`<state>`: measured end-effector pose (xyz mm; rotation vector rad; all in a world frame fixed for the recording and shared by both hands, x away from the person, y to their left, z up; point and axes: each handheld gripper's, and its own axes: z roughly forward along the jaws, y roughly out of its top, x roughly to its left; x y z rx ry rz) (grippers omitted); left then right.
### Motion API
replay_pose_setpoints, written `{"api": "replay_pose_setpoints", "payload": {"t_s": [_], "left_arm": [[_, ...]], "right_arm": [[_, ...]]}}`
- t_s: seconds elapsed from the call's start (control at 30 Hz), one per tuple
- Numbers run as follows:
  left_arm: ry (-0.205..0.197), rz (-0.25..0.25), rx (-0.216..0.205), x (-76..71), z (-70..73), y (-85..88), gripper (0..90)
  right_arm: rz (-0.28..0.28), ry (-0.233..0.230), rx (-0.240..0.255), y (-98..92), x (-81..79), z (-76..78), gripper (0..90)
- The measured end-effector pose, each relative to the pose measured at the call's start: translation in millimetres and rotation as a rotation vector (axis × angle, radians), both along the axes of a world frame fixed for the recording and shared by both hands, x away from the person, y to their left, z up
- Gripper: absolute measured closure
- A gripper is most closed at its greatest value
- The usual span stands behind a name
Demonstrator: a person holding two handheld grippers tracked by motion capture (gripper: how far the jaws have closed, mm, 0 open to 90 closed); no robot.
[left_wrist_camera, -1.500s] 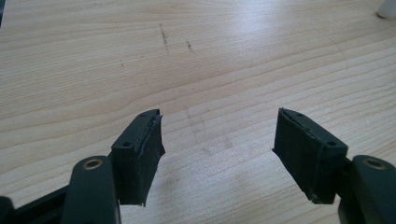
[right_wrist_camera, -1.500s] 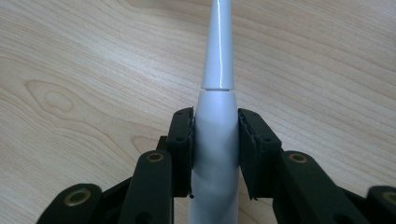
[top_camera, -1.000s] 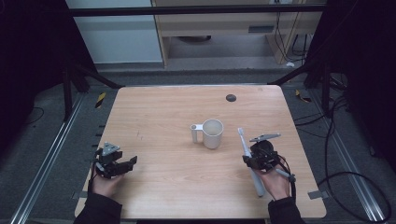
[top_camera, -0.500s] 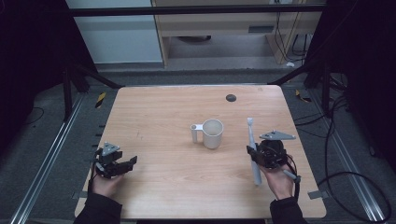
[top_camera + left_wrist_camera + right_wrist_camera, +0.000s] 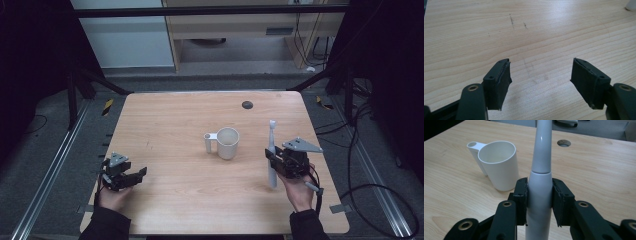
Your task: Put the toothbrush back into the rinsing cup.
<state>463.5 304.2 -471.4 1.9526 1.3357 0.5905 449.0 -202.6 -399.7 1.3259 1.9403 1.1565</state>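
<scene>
Since the earlier frames, the right tongs (image 5: 272, 159) are holding the electric toothbrush (image 5: 271, 150) more nearly upright and a little farther right of the cup; the left tongs (image 5: 134, 176) are resting where they were.

Item, electric toothbrush (image 5: 539, 182): white, two-part body, pinched at its thick lower barrel between both black pads of the right tongs (image 5: 539, 200). In the high view its head is pointing toward the far edge of the table (image 5: 170, 125) and its lower end is hanging toward the near edge. In the right gripper view the head is being cut off by the top edge and the base by the bottom edge; bristles are not making themselves out in either view.

Item, cup (image 5: 227, 143): white, with a flat handle bearing a hole, standing on the table to the left of the toothbrush, apart from it. Its inside (image 5: 496, 153) is looking bare, though the bottom is partly hidden by the near wall.

Item, left tongs (image 5: 540, 80): standing wide apart over bare wood, gripping nothing, near the table's left front corner. The hand beneath is mostly covered by the gripper body.

Item, round dark hole (image 5: 247, 104) in the table top, beyond the cup; its depth is not readable.
</scene>
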Motion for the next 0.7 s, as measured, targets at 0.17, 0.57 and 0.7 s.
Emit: {"api": "replay_pose_setpoints", "payload": {"t_s": [0.17,0.57,0.7], "left_arm": [[-0.002,-0.007,0.005,-0.2,0.2,-0.6,30.2],[-0.002,-0.002,0.002,-0.5,0.3,-0.4,30.2],[-0.004,0.0,-0.001,-0.6,0.3,-0.4,30.2]], "right_arm": [[0.016,-0.029,0.016,2.6,2.4,6.5,67.8],[0.004,-0.122,0.089,5.9,13.8,29.5,67.7],[-0.002,-0.165,0.115,7.7,17.0,33.9,67.7]]}}
